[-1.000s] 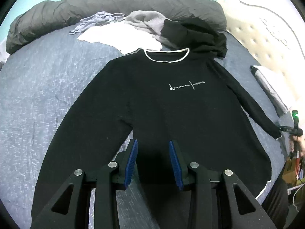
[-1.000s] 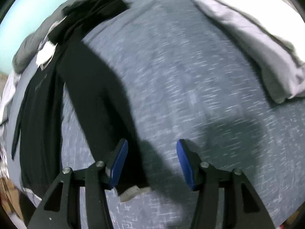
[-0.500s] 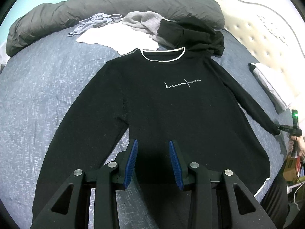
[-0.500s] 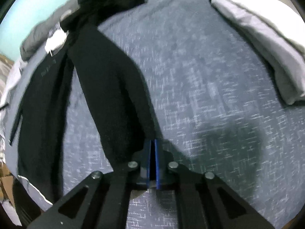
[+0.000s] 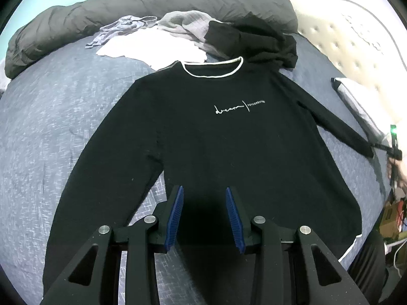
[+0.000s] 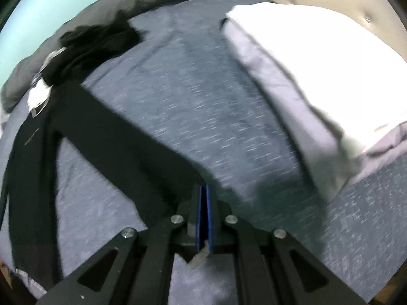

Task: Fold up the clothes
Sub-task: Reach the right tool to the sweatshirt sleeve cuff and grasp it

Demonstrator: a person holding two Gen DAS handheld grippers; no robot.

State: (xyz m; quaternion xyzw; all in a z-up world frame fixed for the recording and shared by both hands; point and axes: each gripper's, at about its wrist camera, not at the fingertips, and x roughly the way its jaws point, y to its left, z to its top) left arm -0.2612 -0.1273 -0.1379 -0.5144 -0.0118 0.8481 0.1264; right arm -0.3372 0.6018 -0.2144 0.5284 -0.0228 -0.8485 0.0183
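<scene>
Covering the scene is a wide bed with a speckled blue-grey sheet [image 5: 51, 117], a rolled dark grey duvet [image 5: 84, 17] along its far edge against a pale teal wall [image 6: 38, 7]. A black long-sleeved sweatshirt with white neck trim [image 5: 218, 137] lies flat, chest up, mid-bed. The left gripper [image 5: 204, 216] hovers over its hem, released, nothing between the blue pads. Right of it, the right gripper [image 6: 203, 216] is clenched on the sleeve cuff [image 6: 201, 255], near a folded white pillow [image 6: 318, 71] and a cream tufted headboard [image 5: 338, 40].
</scene>
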